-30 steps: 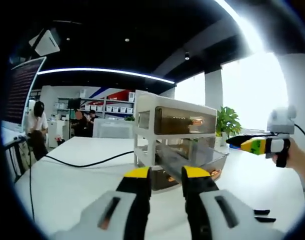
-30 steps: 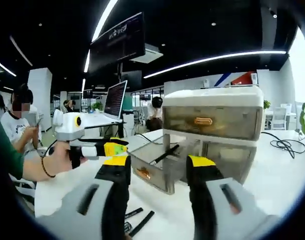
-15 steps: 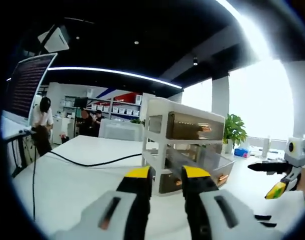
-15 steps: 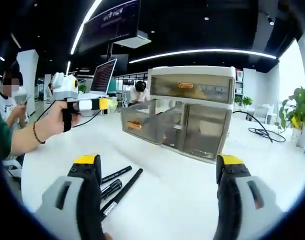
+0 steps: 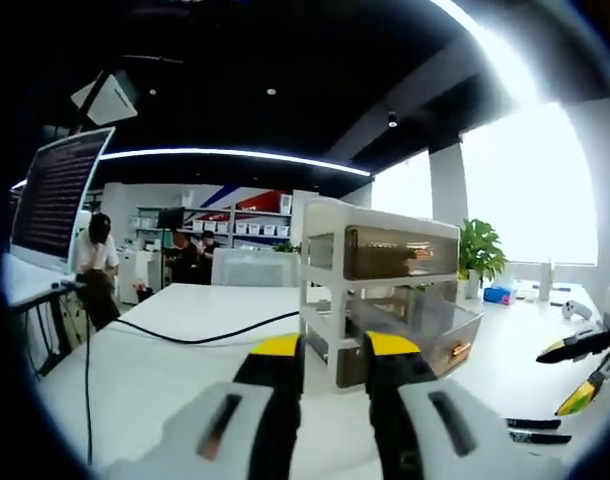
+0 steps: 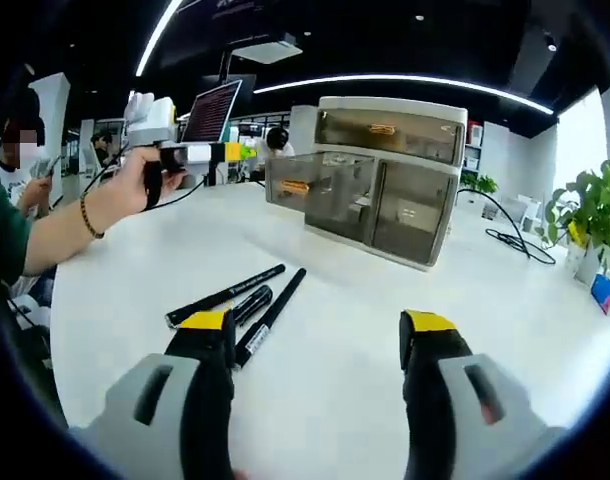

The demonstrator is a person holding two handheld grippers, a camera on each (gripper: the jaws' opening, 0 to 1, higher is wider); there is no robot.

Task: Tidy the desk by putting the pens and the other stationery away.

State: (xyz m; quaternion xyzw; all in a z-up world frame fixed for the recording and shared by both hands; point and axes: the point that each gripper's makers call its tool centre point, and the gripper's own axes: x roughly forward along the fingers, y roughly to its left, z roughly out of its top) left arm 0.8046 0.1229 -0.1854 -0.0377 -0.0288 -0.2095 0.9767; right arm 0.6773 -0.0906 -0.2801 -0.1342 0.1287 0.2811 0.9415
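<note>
Three black pens (image 6: pixel 240 300) lie close together on the white desk (image 6: pixel 335 330), just ahead of the right gripper (image 6: pixel 320 330) and a bit left of its centre line; their long axes run from near-left to far-right, roughly toward the drawer unit (image 6: pixel 390 180) (which end is cap and which is tip is too small to tell). The longest pen has white print along its barrel, the middle one is shorter and stubbier, and the third is slim, with a pale label at its near end. In the left gripper view the pens (image 5: pixel 530 430) show at the lower right as two dark strips, cut off by the edge. The right gripper's jaws stand wide apart w/ nothing between them, yellow pads over black fingers on grey bodies. The left gripper (image 5: pixel 333 350) has its jaws near together w/ a narrow gap, holding nothing; in the right gripper view it sits at far left in a hand (image 6: pixel 145 185) w/ a bead bracelet. The drawer unit is white-framed w/ smoky see-through drawers and orange pulls, boxy w/ rounded corners; one lower drawer (image 5: pixel 440 335) is pulled out, its contents hard to make out through the tinted plastic. A black cable (image 5: pixel 185 335) snakes across the glossy desk.
</note>
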